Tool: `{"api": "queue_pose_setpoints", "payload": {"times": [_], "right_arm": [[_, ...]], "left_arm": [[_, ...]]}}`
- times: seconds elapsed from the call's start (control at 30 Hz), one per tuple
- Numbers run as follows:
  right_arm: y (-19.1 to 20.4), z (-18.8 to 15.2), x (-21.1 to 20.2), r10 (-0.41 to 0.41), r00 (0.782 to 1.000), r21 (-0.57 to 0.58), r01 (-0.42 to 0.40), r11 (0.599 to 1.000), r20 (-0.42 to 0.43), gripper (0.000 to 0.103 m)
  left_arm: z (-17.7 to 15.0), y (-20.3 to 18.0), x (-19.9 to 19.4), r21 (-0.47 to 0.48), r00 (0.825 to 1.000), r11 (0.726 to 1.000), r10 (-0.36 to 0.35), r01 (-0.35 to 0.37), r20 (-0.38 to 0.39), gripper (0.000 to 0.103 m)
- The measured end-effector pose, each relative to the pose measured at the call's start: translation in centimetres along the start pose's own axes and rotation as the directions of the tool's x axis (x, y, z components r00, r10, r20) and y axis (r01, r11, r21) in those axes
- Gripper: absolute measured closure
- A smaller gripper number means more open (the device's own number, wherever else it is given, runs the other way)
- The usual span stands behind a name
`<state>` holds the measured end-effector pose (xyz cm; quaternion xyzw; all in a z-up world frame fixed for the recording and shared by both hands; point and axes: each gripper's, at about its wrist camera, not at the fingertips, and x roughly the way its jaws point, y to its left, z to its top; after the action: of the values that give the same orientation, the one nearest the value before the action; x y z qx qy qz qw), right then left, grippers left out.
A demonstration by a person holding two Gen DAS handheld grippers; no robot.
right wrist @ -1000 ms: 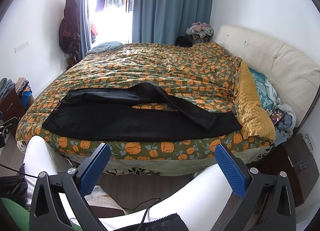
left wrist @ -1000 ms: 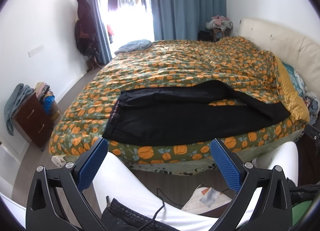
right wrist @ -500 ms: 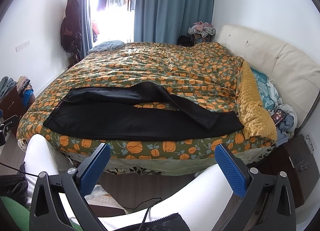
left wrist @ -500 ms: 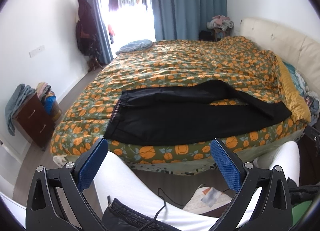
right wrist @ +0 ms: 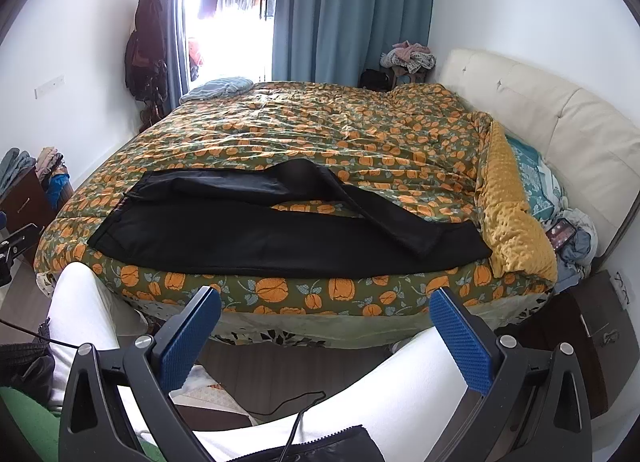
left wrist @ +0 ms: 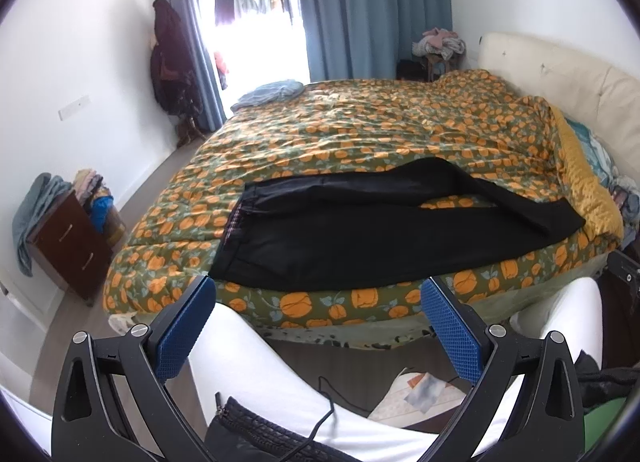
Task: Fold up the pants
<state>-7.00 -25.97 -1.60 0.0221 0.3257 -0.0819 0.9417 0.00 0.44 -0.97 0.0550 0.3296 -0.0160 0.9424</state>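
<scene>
While black pants (left wrist: 360, 230) lie (flat) on bed (left wrist: 380, 130), well beyond both grippers' spread fingers (left wrist: 184, 326)

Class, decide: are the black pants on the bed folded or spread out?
Mostly spread: the black pants lie full length along the bed edge, far leg's end crossing the near leg.

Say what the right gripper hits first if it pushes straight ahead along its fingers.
Probably the near edge of the bed, roughly where the black pants lie along it. The right gripper is open, apart from both, above the person's white-clad leg. Depth is unclear in the fisheye view.
</scene>
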Motion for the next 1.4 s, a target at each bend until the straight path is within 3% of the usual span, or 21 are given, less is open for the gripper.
{"api": "queue_pose_setpoints", "payload": {"times": [1.4], "right_arm": [[0.6,-0.2,0.2,0.009,1.0,-0.024,-0.009,1.0,-0.002,0.0]], "left_arm": [[-0.7,-1.9,-0.5,0.001,1.0,1.0,0.013,-0.013,-0.005,0.001]]}}
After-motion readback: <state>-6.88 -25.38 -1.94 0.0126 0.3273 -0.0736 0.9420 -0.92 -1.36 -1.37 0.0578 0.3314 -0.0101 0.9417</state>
